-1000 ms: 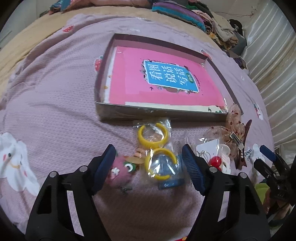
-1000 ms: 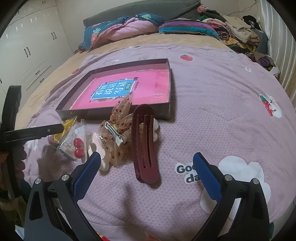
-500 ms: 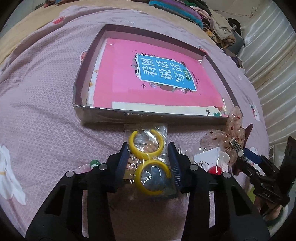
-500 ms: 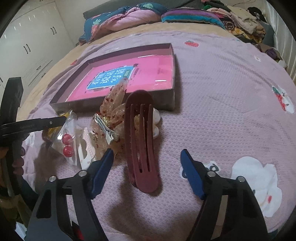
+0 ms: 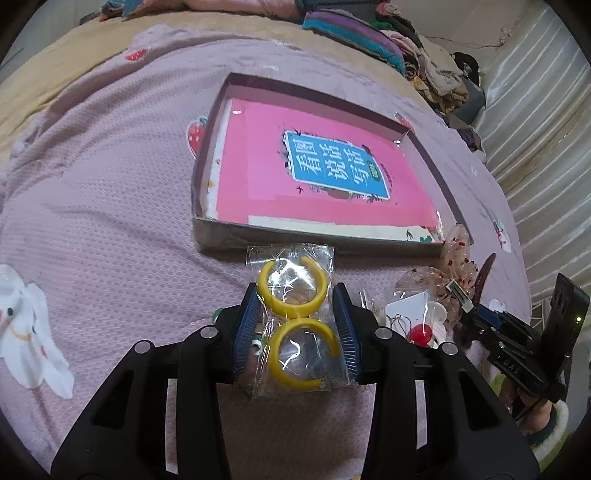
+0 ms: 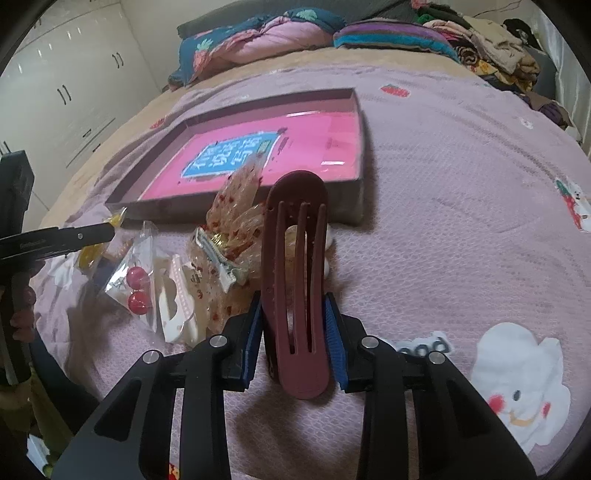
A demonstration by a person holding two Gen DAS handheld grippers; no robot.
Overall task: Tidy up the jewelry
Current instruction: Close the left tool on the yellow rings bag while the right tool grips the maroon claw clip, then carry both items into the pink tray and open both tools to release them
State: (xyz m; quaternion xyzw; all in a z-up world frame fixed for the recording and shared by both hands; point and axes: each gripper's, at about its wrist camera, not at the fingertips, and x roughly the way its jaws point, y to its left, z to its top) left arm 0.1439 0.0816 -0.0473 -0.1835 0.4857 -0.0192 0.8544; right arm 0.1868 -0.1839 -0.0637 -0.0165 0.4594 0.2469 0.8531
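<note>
My left gripper is shut on a clear bag with two yellow hoop earrings, held just above the purple bedspread. My right gripper is shut on a long maroon hair clip that points up and away. A shallow dark box lined with a pink book lies just beyond both; it also shows in the right wrist view. A bag of red ball earrings, a white clip and a sheer red-speckled bow clip lie left of the maroon clip.
The purple bedspread carries white animal patches. Pillows and folded clothes pile at the far end. White wardrobes stand at the left. A striped curtain hangs at the right.
Both grippers closed from wide open: the left onto the yellow earring bag, the right onto the maroon hair clip. The left gripper moved forward over the small pink item.
</note>
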